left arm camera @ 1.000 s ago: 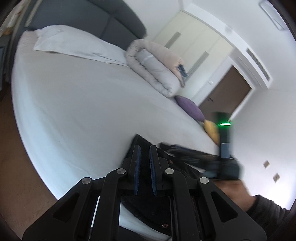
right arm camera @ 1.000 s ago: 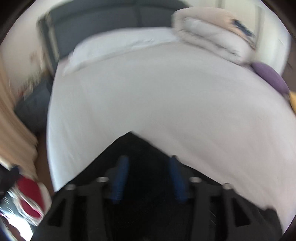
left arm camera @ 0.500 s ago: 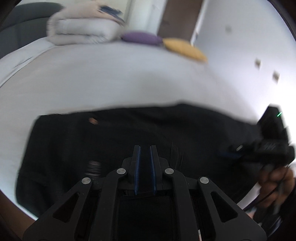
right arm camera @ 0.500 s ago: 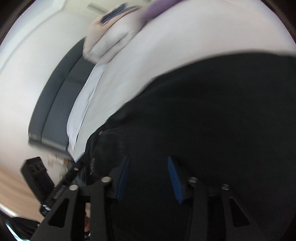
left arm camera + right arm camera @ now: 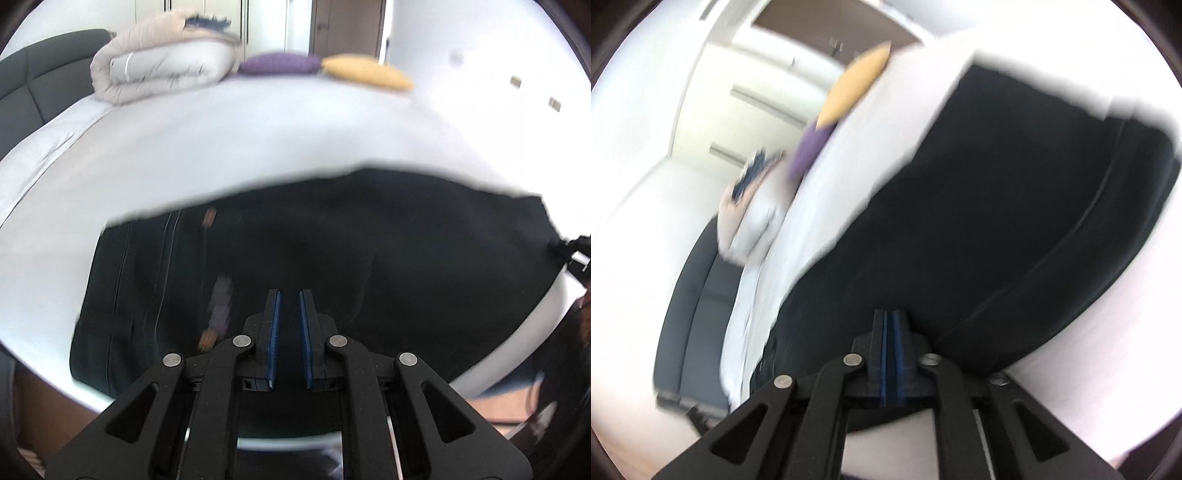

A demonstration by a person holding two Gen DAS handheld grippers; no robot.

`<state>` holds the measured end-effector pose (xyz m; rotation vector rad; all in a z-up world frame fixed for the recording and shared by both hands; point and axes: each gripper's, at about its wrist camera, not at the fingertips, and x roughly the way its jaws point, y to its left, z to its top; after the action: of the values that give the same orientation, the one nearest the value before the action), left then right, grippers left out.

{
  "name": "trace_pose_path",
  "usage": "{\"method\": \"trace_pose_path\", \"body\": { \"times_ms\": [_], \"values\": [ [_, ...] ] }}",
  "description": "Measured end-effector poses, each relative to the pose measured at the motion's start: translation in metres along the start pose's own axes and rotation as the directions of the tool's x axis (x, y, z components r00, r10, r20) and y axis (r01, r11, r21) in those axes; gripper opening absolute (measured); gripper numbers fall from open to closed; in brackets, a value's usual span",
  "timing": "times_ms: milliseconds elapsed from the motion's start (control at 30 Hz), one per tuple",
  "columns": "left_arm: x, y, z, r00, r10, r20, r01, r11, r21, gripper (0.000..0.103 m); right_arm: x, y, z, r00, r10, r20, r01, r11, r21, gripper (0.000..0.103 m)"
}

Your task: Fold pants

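**Two grippers over black pants on a white bed**

Two black grippers with blue pads work above a pair of black pants spread flat across the near part of a white bed. The waistband end lies to the left in the left wrist view, with a small orange tag showing on it; the leg ends reach to the right, close to the bed's edge.

In its own view the left gripper hangs over the middle of the pants, its jaws drawn close with only a narrow slit between the pads. Nothing shows in that slit; whether it pinches any cloth cannot be told.

The right gripper is closing. Its pads stand almost together over the near edge of the pants, at the cloth, but the blurred frame does not show whether fabric is caught between them.

At the far side of the bed lie a rolled beige duvet, a purple cushion and a yellow cushion. A dark grey headboard stands at the left.
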<state>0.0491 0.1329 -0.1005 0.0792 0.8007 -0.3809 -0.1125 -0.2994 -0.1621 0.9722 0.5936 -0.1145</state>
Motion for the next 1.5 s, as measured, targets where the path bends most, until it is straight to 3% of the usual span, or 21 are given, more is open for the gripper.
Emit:
{"method": "trace_pose_path", "body": {
  "times_ms": [33,100,133,200,233,333,433,467,500,567,633,733,800,1000,1067,1100,1200,1300,1367,1433,1500],
  "values": [
    [0.001,-0.01,0.014,0.999,-0.027,0.019,0.027,1.0,0.001,0.009,-0.001,0.011,0.007,1.0,0.003,0.013,-0.003,1.0,-0.009,0.022],
    [0.014,-0.042,0.046,0.994,-0.107,0.033,0.106,0.994,0.031,0.01,0.022,0.043,0.01,0.996,0.077,-0.051,-0.078,0.997,-0.018,0.058],
    [0.023,-0.056,0.06,0.989,-0.147,0.025,0.146,0.989,0.04,0.01,0.036,0.059,0.006,0.989,0.123,-0.085,-0.125,0.992,-0.027,0.064],
    [0.052,-0.083,0.083,0.968,-0.251,0.001,0.251,0.967,0.046,0.01,0.071,0.097,-0.002,0.967,0.204,-0.151,-0.216,0.974,-0.067,0.065],
    [0.074,-0.097,0.092,0.97,-0.241,-0.024,0.242,0.969,0.051,0.01,0.093,0.113,-0.004,0.957,0.231,-0.177,-0.246,0.967,-0.07,0.065],
    [0.119,-0.109,0.099,0.949,-0.296,-0.106,0.297,0.955,-0.004,0.01,0.148,0.12,0.0,0.922,0.298,-0.246,-0.291,0.955,0.065,0.062],
    [0.154,-0.11,0.082,0.947,-0.276,-0.165,0.274,0.961,-0.036,0.009,0.183,0.107,0.003,0.927,0.209,-0.313,-0.187,0.978,0.097,0.054],
    [0.158,-0.105,0.075,0.939,-0.309,-0.151,0.302,0.951,-0.067,0.009,0.188,0.1,0.007,0.929,0.191,-0.316,-0.171,0.981,0.092,0.048],
    [0.158,-0.097,0.071,0.93,-0.346,-0.128,0.334,0.937,-0.107,0.009,0.187,0.083,0.012,0.937,0.181,-0.3,-0.155,0.982,0.108,0.026],
    [0.16,-0.082,0.069,0.921,-0.376,-0.104,0.355,0.918,-0.18,0.009,0.183,0.055,0.021,0.946,0.172,-0.275,-0.13,0.978,0.162,0.0],
    [0.161,-0.074,0.072,0.929,-0.353,-0.106,0.334,0.928,-0.164,0.009,0.17,0.023,0.04,0.962,0.202,-0.185,-0.156,0.959,0.236,0.0],
    [0.162,-0.06,0.081,0.953,-0.283,-0.106,0.271,0.955,-0.118,0.009,0.14,-0.007,0.073,0.99,0.125,-0.064,-0.105,0.962,0.253,0.0],
    [0.162,-0.049,0.081,0.956,-0.278,-0.098,0.262,0.954,-0.147,0.009,0.12,-0.024,0.091,0.998,0.056,0.003,-0.055,0.97,0.235,0.0],
    [0.146,-0.009,0.091,0.972,-0.225,-0.066,0.21,0.959,-0.19,0.009,0.056,-0.058,0.139,0.981,-0.075,0.176,0.037,0.977,0.209,0.0],
    [0.135,-0.003,0.092,0.992,-0.11,-0.06,0.1,0.983,-0.152,0.009,0.028,-0.064,0.146,0.963,-0.157,0.217,0.107,0.968,0.226,0.003],
    [0.126,-0.002,0.093,0.996,-0.072,-0.05,0.065,0.988,-0.14,0.009,0.008,-0.068,0.147,0.951,-0.192,0.241,0.136,0.963,0.232,0.011],
    [0.101,-0.014,0.096,0.995,-0.097,0.005,0.096,0.98,-0.176,0.009,-0.02,-0.045,0.132,0.95,-0.144,0.278,0.099,0.981,0.167,0.018],
    [0.089,-0.059,0.099,0.971,-0.238,0.033,0.239,0.953,-0.184,0.009,-0.002,0.003,0.096,0.978,0.016,0.208,-0.03,0.997,0.066,0.029],
    [0.095,-0.112,0.098,0.953,-0.301,0.007,0.3,0.946,-0.124,0.01,0.042,0.042,0.057,0.989,0.134,0.058,-0.135,0.991,0.016,0.032],
    [0.109,-0.148,0.09,0.935,-0.353,-0.033,0.347,0.931,-0.111,0.01,0.093,0.069,0.014,0.975,0.198,-0.105,-0.197,0.98,0.02,0.032],
    [0.124,-0.158,0.078,0.945,-0.316,-0.084,0.304,0.944,-0.124,0.01,0.131,0.079,-0.024,0.954,0.188,-0.233,-0.19,0.982,0.013,0.031]
  ]
}}
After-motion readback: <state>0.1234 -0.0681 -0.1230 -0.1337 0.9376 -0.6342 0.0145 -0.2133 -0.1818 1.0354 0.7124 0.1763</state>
